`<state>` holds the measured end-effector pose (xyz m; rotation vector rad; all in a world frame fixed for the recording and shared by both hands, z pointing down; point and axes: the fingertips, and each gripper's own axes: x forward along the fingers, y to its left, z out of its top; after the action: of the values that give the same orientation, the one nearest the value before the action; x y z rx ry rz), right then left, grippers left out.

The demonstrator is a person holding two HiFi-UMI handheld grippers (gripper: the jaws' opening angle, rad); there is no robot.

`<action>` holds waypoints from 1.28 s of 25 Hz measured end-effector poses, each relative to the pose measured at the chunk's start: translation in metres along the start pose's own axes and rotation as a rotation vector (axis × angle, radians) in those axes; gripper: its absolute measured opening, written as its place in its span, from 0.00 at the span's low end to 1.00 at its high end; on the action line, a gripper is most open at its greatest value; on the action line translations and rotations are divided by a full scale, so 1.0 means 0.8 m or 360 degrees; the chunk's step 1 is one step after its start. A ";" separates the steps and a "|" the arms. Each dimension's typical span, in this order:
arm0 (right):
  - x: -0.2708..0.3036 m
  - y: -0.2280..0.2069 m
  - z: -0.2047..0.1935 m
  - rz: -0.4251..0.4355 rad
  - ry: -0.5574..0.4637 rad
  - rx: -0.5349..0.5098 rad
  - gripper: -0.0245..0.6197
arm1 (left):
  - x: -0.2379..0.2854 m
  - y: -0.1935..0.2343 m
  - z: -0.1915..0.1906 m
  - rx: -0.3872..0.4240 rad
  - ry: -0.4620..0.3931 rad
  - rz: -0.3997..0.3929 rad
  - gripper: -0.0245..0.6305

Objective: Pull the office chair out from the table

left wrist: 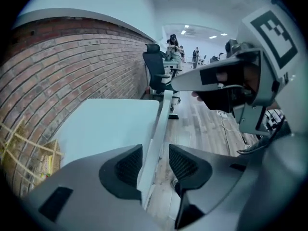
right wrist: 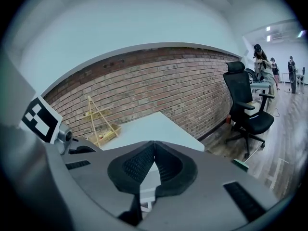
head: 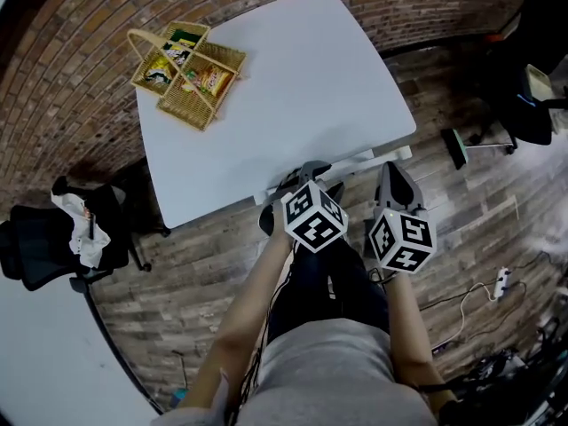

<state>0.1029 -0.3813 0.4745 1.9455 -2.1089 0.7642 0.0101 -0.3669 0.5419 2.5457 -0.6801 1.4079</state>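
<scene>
Your left gripper [left wrist: 155,153] is nearest, at the table's [head: 293,87] 6 o'clock edge. Its fingers [left wrist: 122,167] stand well apart and grip nothing. The table's near edge runs through the gap between them, with floor showing beside it.

Your right gripper [right wrist: 154,148] is just beside it, at its 3 o'clock. Its fingers [right wrist: 137,165] are closed tip to tip on nothing.

Both grippers are held over the plank floor [head: 204,273].

One black office chair [head: 40,242] stands at the table's 8 o'clock, near the left corner, with a white cloth [head: 80,229] on it.

A wicker basket [head: 186,74] of packets sits on the table's far corner, at 11 o'clock.

A second office chair [head: 532,122], also black, stands well apart at 2 o'clock, by the brick wall [head: 71,51].

I cannot tell which chair the task means.
</scene>
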 end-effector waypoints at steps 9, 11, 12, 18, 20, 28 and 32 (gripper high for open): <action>0.003 -0.015 -0.004 -0.0044 0.0017 0.0055 0.06 | 0.036 -0.016 -0.010 0.0246 0.0211 -0.0159 0.35; 0.004 -0.018 -0.007 -0.0052 0.0027 0.0067 0.06 | 0.043 -0.014 -0.012 0.0296 0.0251 -0.0130 0.35; 0.004 -0.019 -0.008 -0.0057 0.0031 0.0065 0.06 | 0.047 -0.013 -0.012 0.0319 0.0270 -0.0118 0.35; 0.004 -0.024 -0.010 -0.0088 0.0034 0.0072 0.06 | 0.065 -0.014 -0.017 0.0451 0.0386 -0.0089 0.35; 0.003 -0.026 -0.010 -0.0101 0.0030 0.0076 0.06 | 0.068 -0.013 -0.015 0.0481 0.0387 -0.0059 0.28; 0.002 -0.040 -0.009 -0.0176 0.0020 0.0094 0.06 | 0.070 -0.007 -0.011 0.0422 0.0345 -0.0007 0.18; 0.001 -0.045 -0.003 -0.0197 0.0001 0.0100 0.06 | 0.070 -0.006 -0.011 0.0410 0.0371 -0.0005 0.17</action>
<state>0.1373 -0.3815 0.4863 2.0849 -1.9651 0.8154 0.0310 -0.3769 0.5935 2.4992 -0.4827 1.8620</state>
